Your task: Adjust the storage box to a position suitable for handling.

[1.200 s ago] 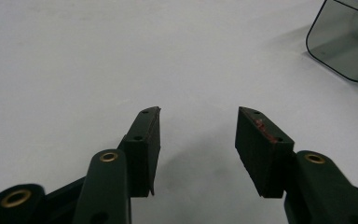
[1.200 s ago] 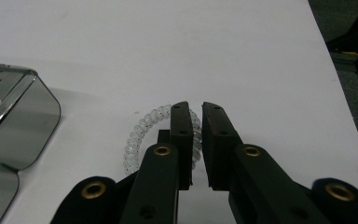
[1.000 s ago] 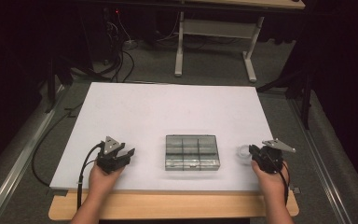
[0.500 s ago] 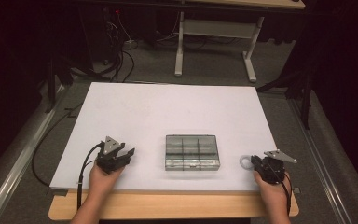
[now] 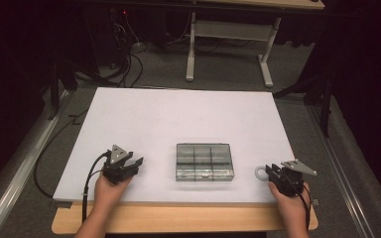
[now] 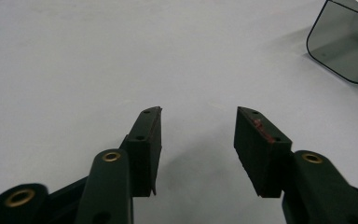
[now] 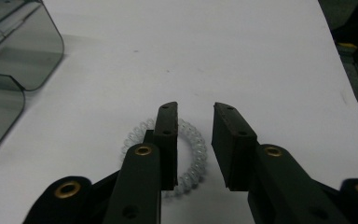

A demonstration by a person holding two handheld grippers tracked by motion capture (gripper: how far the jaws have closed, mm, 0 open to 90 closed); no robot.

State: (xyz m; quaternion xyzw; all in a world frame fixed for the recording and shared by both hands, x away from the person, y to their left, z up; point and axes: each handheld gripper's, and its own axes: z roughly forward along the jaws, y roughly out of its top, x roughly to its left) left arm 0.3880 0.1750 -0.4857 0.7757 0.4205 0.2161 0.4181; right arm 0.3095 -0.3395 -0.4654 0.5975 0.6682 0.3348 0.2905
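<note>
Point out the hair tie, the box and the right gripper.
hair tie (image 7: 196, 154), right gripper view, right side of its coil
box (image 5: 204, 161), high view, middle of its lid
right gripper (image 7: 194, 144), right gripper view, between its jaws

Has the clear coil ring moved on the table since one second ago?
Yes. The ring now lies nearer the table's front edge and farther from the box, which stayed put. The right tool, just opening, hangs over it.
</note>
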